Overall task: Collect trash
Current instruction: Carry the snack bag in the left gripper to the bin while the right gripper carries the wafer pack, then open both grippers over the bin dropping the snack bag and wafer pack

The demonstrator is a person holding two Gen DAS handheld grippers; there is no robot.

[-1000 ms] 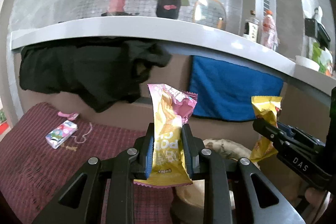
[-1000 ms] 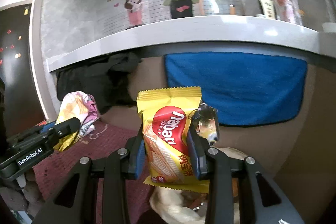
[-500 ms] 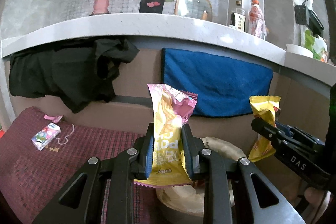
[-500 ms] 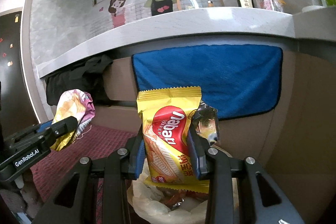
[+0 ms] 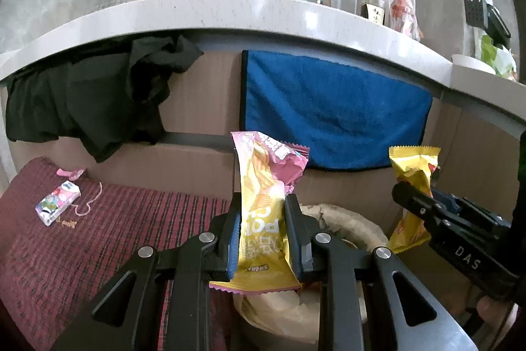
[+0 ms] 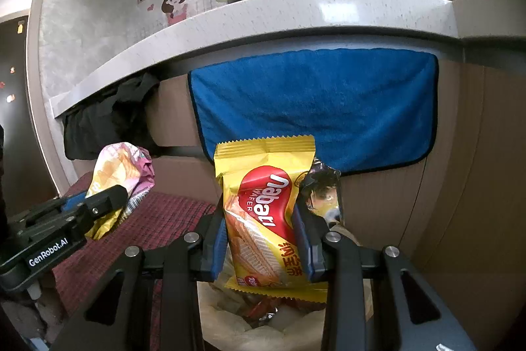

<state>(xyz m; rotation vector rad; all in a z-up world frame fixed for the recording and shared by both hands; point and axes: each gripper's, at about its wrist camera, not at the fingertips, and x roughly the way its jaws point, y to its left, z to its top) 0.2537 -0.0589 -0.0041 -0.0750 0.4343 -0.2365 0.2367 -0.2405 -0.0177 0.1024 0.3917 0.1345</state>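
Observation:
My left gripper (image 5: 261, 222) is shut on a pink and yellow snack wrapper (image 5: 261, 186) and holds it upright over the near rim of a trash bin with a pale liner (image 5: 348, 219). My right gripper (image 6: 263, 232) is shut on a yellow wafer wrapper (image 6: 263, 206) directly above the bin (image 6: 263, 328), which holds several wrappers. Each gripper shows in the other's view: the right gripper (image 5: 407, 189) to the right of the bin, the left gripper (image 6: 108, 196) to the left.
A red woven mat (image 5: 82, 239) lies left of the bin, with a small colourful packet (image 5: 57, 201) on it. A blue towel (image 5: 332, 114) and a black cloth (image 5: 85, 94) hang under the grey counter (image 5: 230, 12). A wooden panel (image 6: 460, 170) stands at the right.
Both grippers have moved rightward with their wrappers. The bin has come into fuller view below them, and the mat and packet have slid left.

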